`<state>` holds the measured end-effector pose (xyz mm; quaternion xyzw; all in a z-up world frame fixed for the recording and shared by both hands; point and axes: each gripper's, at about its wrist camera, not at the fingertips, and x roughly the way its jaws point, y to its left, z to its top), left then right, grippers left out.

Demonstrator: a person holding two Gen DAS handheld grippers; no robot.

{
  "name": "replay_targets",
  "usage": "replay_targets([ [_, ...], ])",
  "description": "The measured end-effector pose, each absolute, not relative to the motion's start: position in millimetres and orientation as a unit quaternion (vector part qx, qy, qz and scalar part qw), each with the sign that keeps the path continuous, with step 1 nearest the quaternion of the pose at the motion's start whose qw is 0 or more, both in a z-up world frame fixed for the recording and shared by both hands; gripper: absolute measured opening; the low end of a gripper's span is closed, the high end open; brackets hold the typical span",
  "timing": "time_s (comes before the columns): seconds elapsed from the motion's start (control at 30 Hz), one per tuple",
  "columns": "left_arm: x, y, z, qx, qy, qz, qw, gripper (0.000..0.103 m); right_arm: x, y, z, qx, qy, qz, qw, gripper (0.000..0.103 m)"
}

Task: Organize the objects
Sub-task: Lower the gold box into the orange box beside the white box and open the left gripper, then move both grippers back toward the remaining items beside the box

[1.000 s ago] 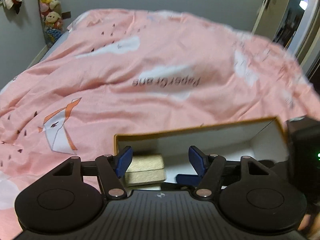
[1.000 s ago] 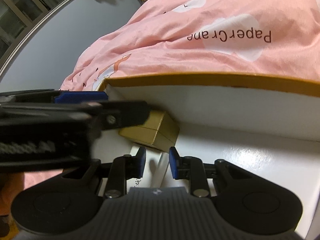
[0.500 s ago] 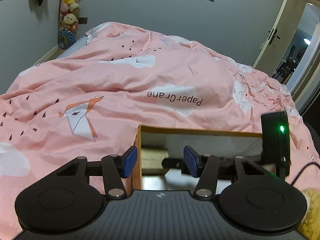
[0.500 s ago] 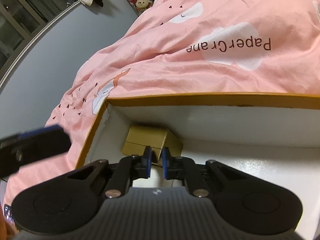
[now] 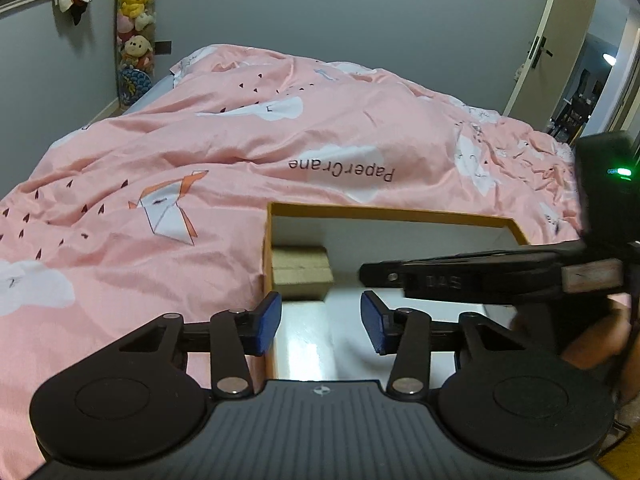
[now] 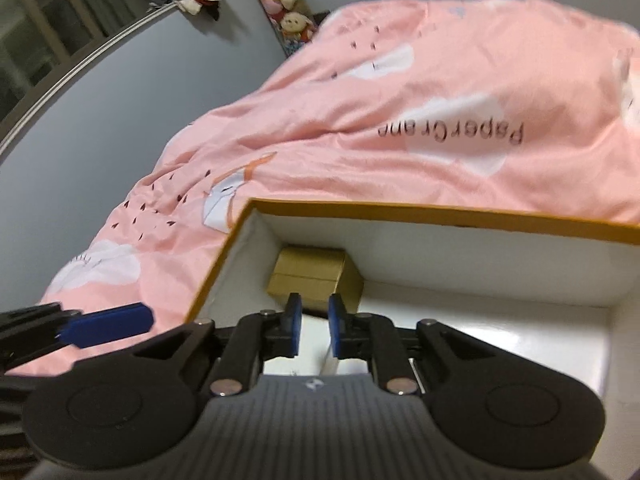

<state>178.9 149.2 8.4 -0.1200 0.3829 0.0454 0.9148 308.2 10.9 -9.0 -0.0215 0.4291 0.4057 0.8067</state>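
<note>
An open box [image 5: 384, 213] with an orange rim and white inside lies on the pink bed; it also shows in the right wrist view [image 6: 440, 212]. A small tan cardboard box [image 5: 301, 270] sits in its far left corner, also seen in the right wrist view [image 6: 316, 276]. My left gripper [image 5: 320, 322] is open and empty, above the box's left wall. My right gripper [image 6: 314, 326] hangs over the box just short of the tan box, jaws a narrow gap apart, with a white thing partly hidden below them. The right gripper also crosses the left wrist view [image 5: 480, 276].
The pink "PaperCrane" duvet [image 5: 240, 152] covers the bed around the box. Grey walls stand behind, with a column of plush toys [image 5: 136, 20] at the far left. A door [image 5: 540, 52] stands open at the far right.
Both grippers have pulled up and back from inside the box. The right jaws narrowed, then parted slightly. The left gripper left the tan box's side and now sits over the box's left wall.
</note>
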Motion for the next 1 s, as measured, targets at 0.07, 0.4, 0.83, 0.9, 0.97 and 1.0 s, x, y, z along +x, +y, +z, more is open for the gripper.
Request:
replay_targets([
  [0.07, 170, 143, 14, -0.118, 0.376, 0.044, 0.918, 0.053, 293, -1, 4, -0.037, 0.408, 0.402, 0.819, 0.018],
  [0.4, 112, 102, 43, -0.083, 0.317, 0.033, 0.944, 0.053, 199, -85, 42, -0.045, 0.322, 0.375, 0.868, 0.035],
  [0.83, 46, 78, 0, -0.113, 0.373, 0.001, 0.921, 0.052, 117, -158, -7, -0.036, 0.389, 0.318, 0.864, 0.040],
  [0.9, 42, 73, -11, -0.118, 0.390, -0.007, 0.913, 0.052, 110, -158, -19, -0.051, 0.406, 0.308, 0.859, 0.040],
  [0.97, 40, 68, -18, -0.125, 0.401, -0.014, 0.908, 0.052, 104, -156, -29, -0.062, 0.423, 0.307, 0.850, 0.043],
  [1.0, 40, 66, -20, -0.125, 0.405, -0.019, 0.906, 0.052, 101, -154, -32, -0.068, 0.429, 0.307, 0.847, 0.044],
])
